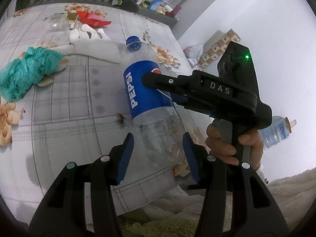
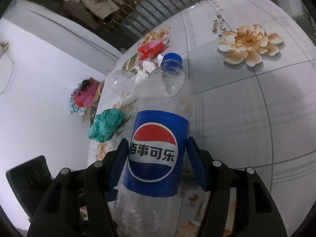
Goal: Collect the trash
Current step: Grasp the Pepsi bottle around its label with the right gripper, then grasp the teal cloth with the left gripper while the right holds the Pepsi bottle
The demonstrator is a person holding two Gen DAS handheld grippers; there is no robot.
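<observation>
An empty Pepsi bottle (image 1: 147,90) with a blue cap lies on the floral tablecloth (image 1: 59,118). My left gripper (image 1: 158,152) has its blue pads on both sides of the bottle's lower body, touching it. My right gripper (image 2: 158,162) has its pads pressed on the bottle's blue label (image 2: 156,156); it reaches in from the right in the left wrist view (image 1: 158,83). Other trash on the table: a crumpled teal bag (image 1: 27,73), white tissues (image 1: 88,39), a red wrapper (image 1: 92,18), a clear plastic cup (image 1: 57,22).
A grey shelf with bottles (image 1: 158,6) stands beyond the table's far end. A patterned box (image 1: 219,47) and a water jug (image 1: 276,130) sit by the white wall. A cardboard box of coloured trash (image 2: 86,96) is on the floor left of the table.
</observation>
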